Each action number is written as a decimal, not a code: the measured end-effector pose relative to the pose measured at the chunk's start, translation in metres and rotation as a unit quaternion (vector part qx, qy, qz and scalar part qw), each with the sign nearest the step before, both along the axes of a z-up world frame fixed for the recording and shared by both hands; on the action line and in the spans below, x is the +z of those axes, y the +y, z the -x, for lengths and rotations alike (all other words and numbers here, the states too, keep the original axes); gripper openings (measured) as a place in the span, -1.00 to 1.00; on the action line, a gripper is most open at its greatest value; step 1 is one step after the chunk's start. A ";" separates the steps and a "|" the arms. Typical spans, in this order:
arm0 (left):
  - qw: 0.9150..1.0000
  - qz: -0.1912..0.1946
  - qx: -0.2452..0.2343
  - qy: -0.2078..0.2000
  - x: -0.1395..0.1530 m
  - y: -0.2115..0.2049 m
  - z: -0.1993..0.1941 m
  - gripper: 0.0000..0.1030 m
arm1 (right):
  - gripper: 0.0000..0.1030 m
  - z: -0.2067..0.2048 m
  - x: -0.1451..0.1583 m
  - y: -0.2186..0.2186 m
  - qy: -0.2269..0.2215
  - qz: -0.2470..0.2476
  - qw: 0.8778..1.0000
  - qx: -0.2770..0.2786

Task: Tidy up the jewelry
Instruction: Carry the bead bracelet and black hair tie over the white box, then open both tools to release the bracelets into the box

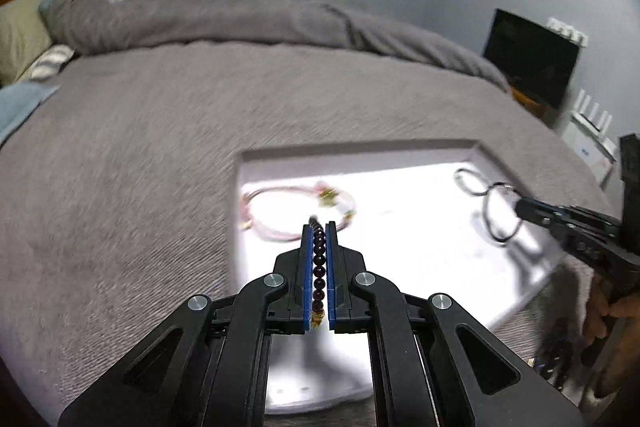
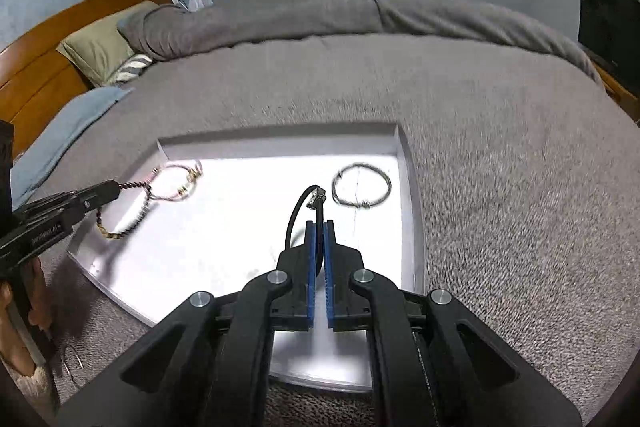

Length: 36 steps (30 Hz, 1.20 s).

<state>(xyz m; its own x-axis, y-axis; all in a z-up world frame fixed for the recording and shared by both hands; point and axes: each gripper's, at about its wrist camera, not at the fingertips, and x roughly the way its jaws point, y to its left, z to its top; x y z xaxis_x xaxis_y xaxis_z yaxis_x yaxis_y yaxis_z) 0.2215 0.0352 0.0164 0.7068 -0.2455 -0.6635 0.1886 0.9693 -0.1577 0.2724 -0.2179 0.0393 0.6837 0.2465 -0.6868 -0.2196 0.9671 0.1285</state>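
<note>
A white tray [image 1: 360, 151] lies on the grey bed cover. My left gripper [image 1: 319, 227] is shut on a dark bead bracelet [image 1: 319, 267], low over the tray's left part. From the right wrist view that left gripper [image 2: 114, 189] shows the bead bracelet [image 2: 136, 221] dangling over the tray [image 2: 408, 163] edge. My right gripper [image 2: 319, 223] is shut on a black cord bracelet [image 2: 289, 223] with a metal clasp. A pink bracelet [image 1: 296, 235] [image 2: 188, 187] and a thin wire bangle [image 1: 459, 179] [image 2: 335, 189] lie in the tray. The right gripper [image 1: 518, 206] hangs the cord bracelet [image 1: 485, 217] near the bangle.
The grey cover [image 2: 500, 187] spreads all around the tray. Pillows [image 2: 100, 55] and a wooden headboard [image 2: 32, 67] are at far left, a dark screen [image 1: 532, 59] at right. A thin wire loop [image 2: 72, 363] lies on the cover beside a person's hand [image 2: 16, 347].
</note>
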 end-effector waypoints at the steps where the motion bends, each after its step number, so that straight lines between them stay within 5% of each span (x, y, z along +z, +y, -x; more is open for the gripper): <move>1: 1.000 0.000 0.002 0.008 -0.003 0.002 -0.002 -0.87 | -0.93 0.000 -0.001 0.000 0.004 0.001 1.000 -0.001; 12: 0.999 -0.023 -0.033 0.011 -0.012 -0.018 0.001 -0.87 | -0.93 -0.006 -0.010 0.004 0.011 0.026 1.000 -0.012; 20: 0.998 -0.052 -0.010 0.025 -0.019 -0.018 -0.008 -0.87 | -0.93 -0.008 -0.014 0.002 0.006 0.038 0.999 -0.021; 25: 0.998 -0.052 -0.005 0.028 -0.022 -0.017 -0.010 -0.57 | -0.93 -0.008 -0.015 0.001 0.002 0.038 0.999 -0.026; 31: 0.998 -0.052 -0.005 0.023 -0.020 -0.017 -0.009 -0.55 | -0.92 -0.008 -0.015 -0.001 0.001 0.034 0.999 -0.028; 36: 0.999 -0.051 -0.008 0.014 -0.019 -0.017 -0.006 -0.54 | -0.69 -0.004 -0.010 -0.004 -0.008 0.023 0.999 -0.033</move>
